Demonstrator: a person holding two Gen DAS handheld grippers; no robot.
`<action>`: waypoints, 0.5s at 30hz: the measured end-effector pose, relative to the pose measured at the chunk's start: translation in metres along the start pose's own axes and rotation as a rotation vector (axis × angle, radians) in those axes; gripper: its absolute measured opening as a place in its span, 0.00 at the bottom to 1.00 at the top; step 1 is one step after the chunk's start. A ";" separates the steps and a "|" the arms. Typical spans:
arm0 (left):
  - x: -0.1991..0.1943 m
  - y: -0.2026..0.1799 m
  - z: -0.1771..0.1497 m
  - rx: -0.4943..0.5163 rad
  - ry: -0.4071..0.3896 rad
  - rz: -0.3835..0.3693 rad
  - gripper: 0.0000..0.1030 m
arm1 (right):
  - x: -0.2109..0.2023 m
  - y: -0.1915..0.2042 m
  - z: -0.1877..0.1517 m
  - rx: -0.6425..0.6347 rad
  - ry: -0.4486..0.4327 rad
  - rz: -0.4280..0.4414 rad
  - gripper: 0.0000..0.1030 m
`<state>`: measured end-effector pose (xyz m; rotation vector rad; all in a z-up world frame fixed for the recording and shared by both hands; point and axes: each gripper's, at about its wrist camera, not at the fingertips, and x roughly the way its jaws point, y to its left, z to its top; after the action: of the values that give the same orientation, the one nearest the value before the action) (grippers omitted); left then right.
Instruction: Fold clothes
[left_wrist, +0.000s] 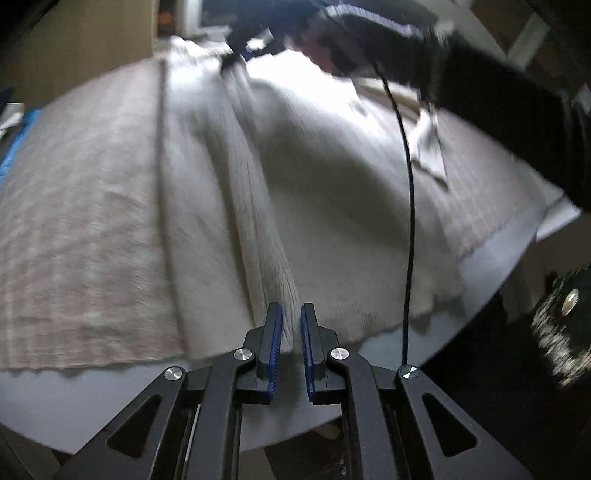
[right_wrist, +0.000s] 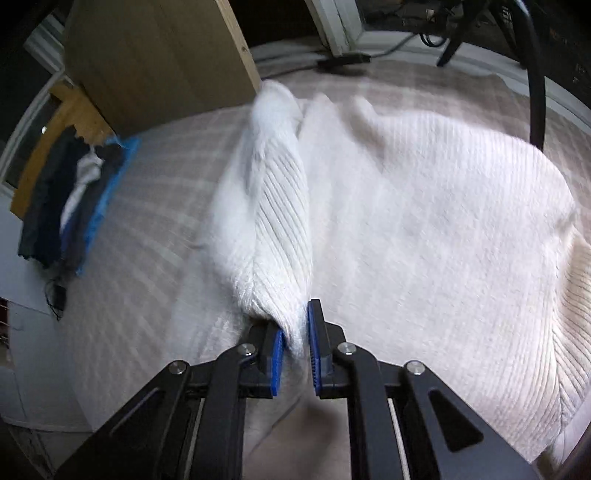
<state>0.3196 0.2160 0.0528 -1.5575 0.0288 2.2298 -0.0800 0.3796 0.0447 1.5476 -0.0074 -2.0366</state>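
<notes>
A white ribbed knit sweater (left_wrist: 325, 206) lies spread over a checked cloth on the table. In the left wrist view my left gripper (left_wrist: 291, 325) is shut on a raised fold at the sweater's near hem. At the far end of that same fold, my right gripper (left_wrist: 240, 55) shows as a dark blur, with a dark sleeve (left_wrist: 498, 99) reaching in from the right. In the right wrist view my right gripper (right_wrist: 297, 328) is shut on a lifted ridge of the sweater (right_wrist: 424, 229), which runs away from the blue pads.
The pink-and-white checked cloth (left_wrist: 74, 229) covers a white table (left_wrist: 74, 406). A pile of dark clothes on a blue sheet (right_wrist: 77, 199) lies at the left. A wooden board (right_wrist: 155, 62) stands behind. A black cable (left_wrist: 408, 221) hangs across the sweater.
</notes>
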 end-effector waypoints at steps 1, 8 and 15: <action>0.000 0.000 -0.001 -0.001 -0.002 -0.005 0.10 | 0.000 -0.001 0.000 -0.013 0.012 0.004 0.16; -0.046 0.024 -0.003 -0.114 -0.041 -0.090 0.23 | -0.041 0.001 0.004 -0.110 0.013 -0.058 0.44; -0.028 0.040 0.035 -0.197 -0.113 -0.038 0.23 | -0.048 0.042 0.009 -0.187 -0.098 0.051 0.44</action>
<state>0.2821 0.1788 0.0829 -1.5127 -0.2586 2.3455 -0.0620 0.3625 0.1047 1.3200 0.1019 -2.0091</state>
